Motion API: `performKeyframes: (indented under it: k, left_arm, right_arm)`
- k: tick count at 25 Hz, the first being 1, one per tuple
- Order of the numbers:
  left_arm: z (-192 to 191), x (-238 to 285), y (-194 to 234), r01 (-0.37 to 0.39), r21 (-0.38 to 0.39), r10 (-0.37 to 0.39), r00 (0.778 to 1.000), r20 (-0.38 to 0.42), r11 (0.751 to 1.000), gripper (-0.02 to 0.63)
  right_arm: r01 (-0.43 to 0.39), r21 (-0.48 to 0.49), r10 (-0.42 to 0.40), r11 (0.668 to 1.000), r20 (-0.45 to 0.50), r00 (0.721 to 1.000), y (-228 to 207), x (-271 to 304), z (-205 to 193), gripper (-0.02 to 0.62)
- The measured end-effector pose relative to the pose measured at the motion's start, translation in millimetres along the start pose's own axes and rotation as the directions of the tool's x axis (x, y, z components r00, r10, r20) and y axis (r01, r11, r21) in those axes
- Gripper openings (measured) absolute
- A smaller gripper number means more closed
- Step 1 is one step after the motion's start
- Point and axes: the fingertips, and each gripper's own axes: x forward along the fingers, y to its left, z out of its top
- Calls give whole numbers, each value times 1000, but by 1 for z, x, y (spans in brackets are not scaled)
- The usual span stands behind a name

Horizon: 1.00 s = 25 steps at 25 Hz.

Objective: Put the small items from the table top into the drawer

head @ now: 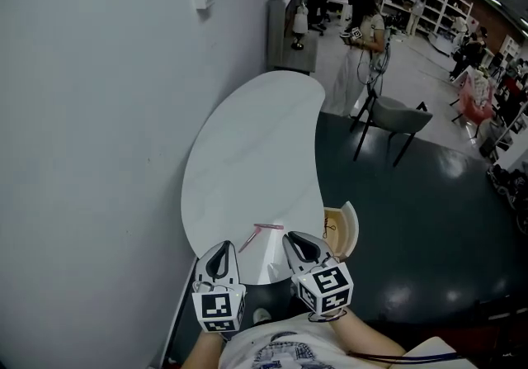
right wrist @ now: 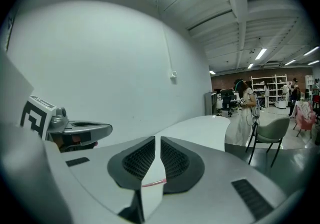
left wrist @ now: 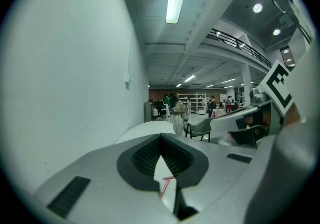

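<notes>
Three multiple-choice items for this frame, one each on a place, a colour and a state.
1. The thin pink item lies: A. on the table top; B. on the chair; C. on the floor.
2. The table top is: A. black; B. white; C. brown.
3. The drawer is: A. shut; B. pulled open; C. lifted out.
Answers: 1 A, it rests on the top; 2 B, the surface shows white; 3 B, its wooden inside shows beside the table.
</notes>
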Motion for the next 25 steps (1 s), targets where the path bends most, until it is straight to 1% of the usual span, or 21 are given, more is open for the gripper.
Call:
performKeyframes:
  k: [4,7,11,15,19,22,25]
  left_arm:
    - [-13,13,-2,-10,-14,10,1000,-19,1000,15]
    - [-22,26,-3,-18,-7,18,999,-35,1000,15]
    - [-34,39,-1,-74,-11,73,996,-46,997,15]
    - [-46,55,0,-125,-36,122,989,-87,991,17]
    - [-53,68,0,-181,-41,175,978,-115,983,15]
    - [-61,76,0,-225,-43,218,967,-133,973,15]
    - [-71,81,-1,-277,-48,267,951,-154,960,15]
  right_arm:
    - [-27,-20,27,999,-24,999,-7,11,-7,49]
    - [-56,-29,54,998,-50,997,-16,26,-13,49]
    - [-129,-62,124,990,-75,989,-24,43,-24,49]
    - [-192,-91,182,977,-107,977,-38,61,-34,49]
    - [-263,-96,246,960,-157,956,-48,81,-48,49]
    - [-330,-111,303,937,-209,930,-51,96,-61,49]
    - [-395,-121,359,911,-241,902,-54,107,-74,51]
